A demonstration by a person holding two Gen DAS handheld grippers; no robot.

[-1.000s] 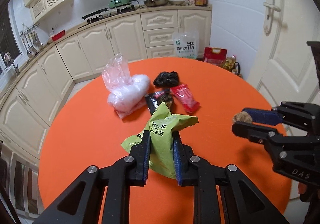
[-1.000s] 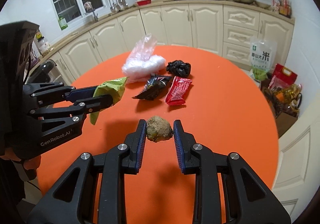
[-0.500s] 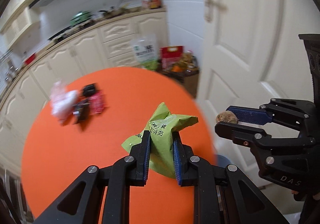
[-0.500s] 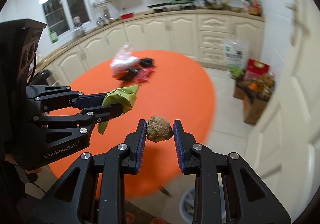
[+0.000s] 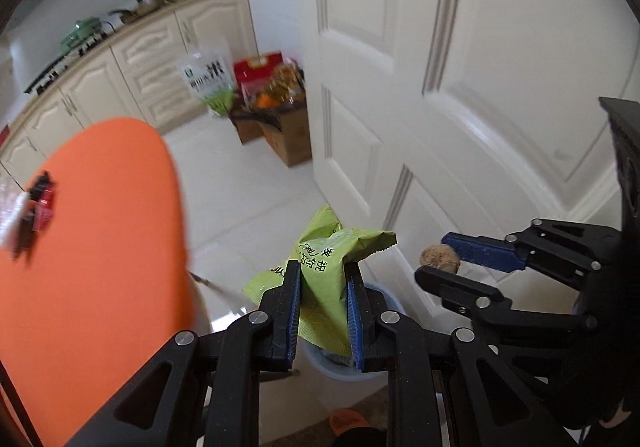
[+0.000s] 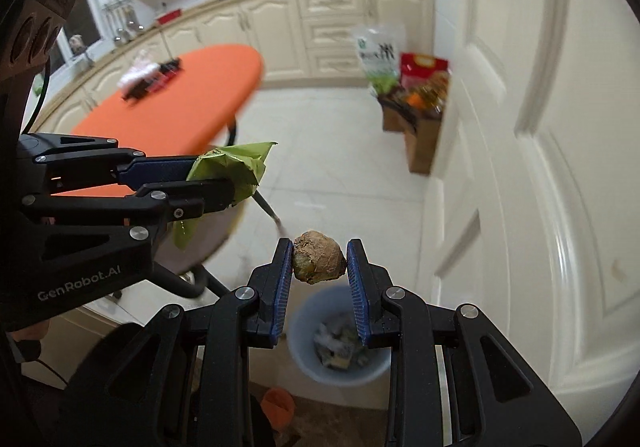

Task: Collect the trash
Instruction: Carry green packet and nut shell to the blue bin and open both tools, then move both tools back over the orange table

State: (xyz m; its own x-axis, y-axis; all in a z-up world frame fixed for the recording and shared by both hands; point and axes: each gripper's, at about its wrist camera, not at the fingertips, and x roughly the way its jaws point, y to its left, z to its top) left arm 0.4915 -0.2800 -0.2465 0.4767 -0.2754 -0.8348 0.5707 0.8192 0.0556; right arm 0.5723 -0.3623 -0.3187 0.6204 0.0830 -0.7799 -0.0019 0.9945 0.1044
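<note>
My left gripper [image 5: 322,279] is shut on a crumpled green snack bag [image 5: 324,267]; the same bag [image 6: 232,167] shows at the left of the right wrist view. My right gripper [image 6: 318,261] is shut on a brown lumpy ball of waste [image 6: 318,261], which also appears at the right of the left wrist view as a small brown lump [image 5: 440,259]. A pale blue trash bin [image 6: 340,331] with scraps inside stands on the floor directly below the right gripper; its rim [image 5: 380,291] peeks out behind the left fingers. More wrappers [image 6: 148,77] lie on the orange table [image 6: 172,103].
A white panelled door [image 6: 520,127] fills the right side, close to the bin. Cardboard boxes and food bags [image 6: 408,95] sit on the floor by the cabinets. The table's metal leg [image 6: 268,211] slants down near the bin. An orange slipper [image 6: 278,407] lies below.
Both grippers have swung right, off the orange table and over the floor by the door, each keeping its load. The trash bin has come into view beneath them.
</note>
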